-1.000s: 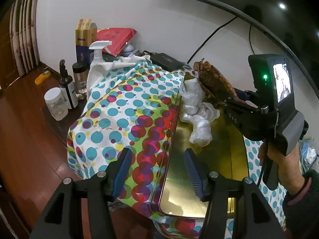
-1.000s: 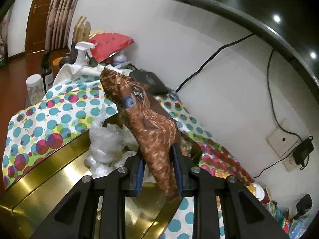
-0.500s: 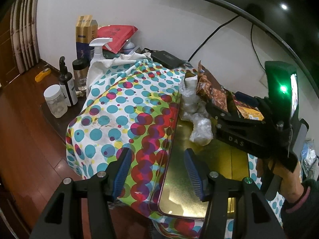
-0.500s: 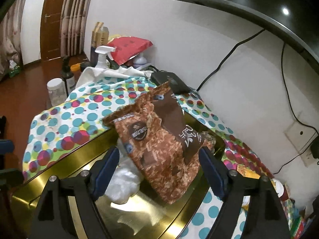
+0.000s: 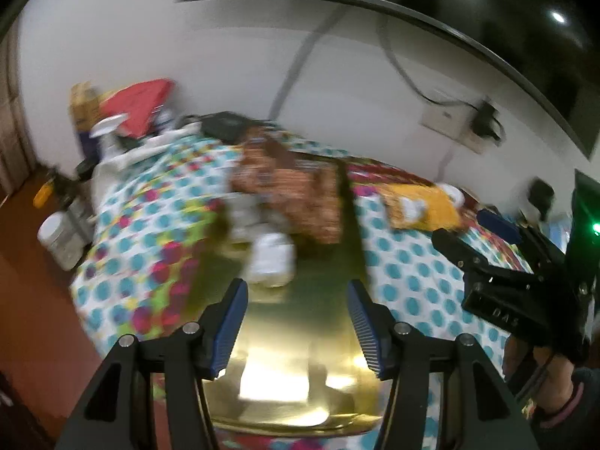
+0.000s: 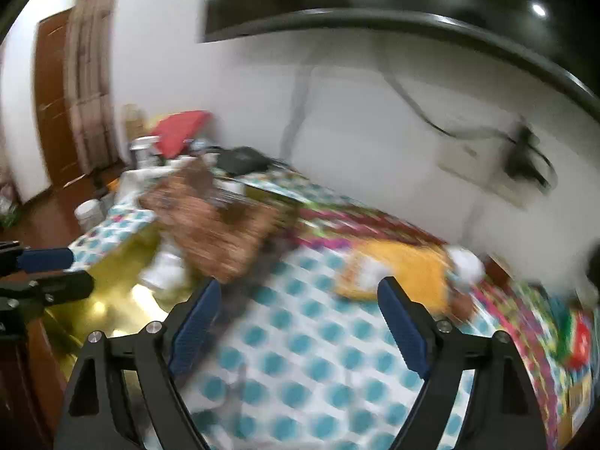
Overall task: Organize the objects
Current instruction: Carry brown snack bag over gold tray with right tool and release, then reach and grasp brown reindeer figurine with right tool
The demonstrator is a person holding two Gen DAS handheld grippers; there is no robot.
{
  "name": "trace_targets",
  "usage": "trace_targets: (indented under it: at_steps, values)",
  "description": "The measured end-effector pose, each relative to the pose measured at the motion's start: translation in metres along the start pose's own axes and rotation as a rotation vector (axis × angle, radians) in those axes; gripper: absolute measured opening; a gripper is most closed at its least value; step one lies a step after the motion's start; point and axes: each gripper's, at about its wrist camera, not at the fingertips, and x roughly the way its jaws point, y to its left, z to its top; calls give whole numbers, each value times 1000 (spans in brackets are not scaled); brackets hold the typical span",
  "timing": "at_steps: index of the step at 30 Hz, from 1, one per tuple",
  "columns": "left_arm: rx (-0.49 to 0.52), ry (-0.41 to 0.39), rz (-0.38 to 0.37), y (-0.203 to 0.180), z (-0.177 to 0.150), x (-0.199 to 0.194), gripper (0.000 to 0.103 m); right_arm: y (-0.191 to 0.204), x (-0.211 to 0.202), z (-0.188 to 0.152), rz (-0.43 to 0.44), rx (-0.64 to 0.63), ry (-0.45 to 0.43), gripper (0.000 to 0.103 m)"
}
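A brown patterned snack bag [image 5: 296, 195] [image 6: 213, 232] lies at the far end of the gold tray [image 5: 300, 318] [image 6: 112, 285], beside a crumpled white plastic bag [image 5: 272, 258] [image 6: 165, 266]. A yellow snack packet [image 5: 420, 206] [image 6: 397, 266] rests on the dotted tablecloth to the tray's right. My left gripper [image 5: 298, 322] hovers open over the tray's near part, nothing between its fingers. My right gripper [image 6: 298, 318] is over the cloth, short of the yellow packet; its jaws are opening and hold nothing. It shows at the right of the left wrist view [image 5: 483, 247].
The dotted tablecloth [image 5: 408, 273] covers the table. At the far left stand a red pouch [image 5: 138, 107], a spray bottle [image 5: 108, 131], cartons and a white-lidded jar [image 5: 60, 240]. A black device [image 6: 243, 159] lies by the wall. Cables and a socket [image 5: 446, 120] hang on the wall. Colourful packets [image 6: 577, 341] sit far right.
The right gripper let go of the brown snack bag, which now lies on the tray, and swung right toward the yellow packet. The left gripper shifted right over the tray.
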Motion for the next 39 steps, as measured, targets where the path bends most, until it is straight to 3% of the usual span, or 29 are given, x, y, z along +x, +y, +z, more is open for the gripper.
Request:
trace_targets:
  at_steps: [7, 12, 17, 30, 31, 32, 33, 39]
  values:
    - [125, 52, -111, -87, 2, 44, 56, -107, 8, -31, -154, 134, 60, 82]
    - [186, 78, -93, -125, -2, 80, 56, -138, 32, -37, -179, 105, 113, 79]
    - [187, 116, -90, -139, -3, 114, 56, -147, 66, -28, -165, 61, 153, 72]
    - [179, 130, -30, -142, 3, 152, 56, -151, 126, -13, -73, 35, 216, 70]
    - [177, 133, -36, -142, 3, 153, 56, -151, 131, -13, -54, 39, 235, 68]
    - [178, 138, -35, -142, 2, 155, 56, -151, 134, -12, -33, 43, 246, 54]
    - [178, 139, -32, -142, 1, 157, 56, -151, 135, -12, -30, 44, 248, 48]
    - [151, 143, -43, -139, 2, 164, 56, -157, 123, -22, -21, 105, 247, 47]
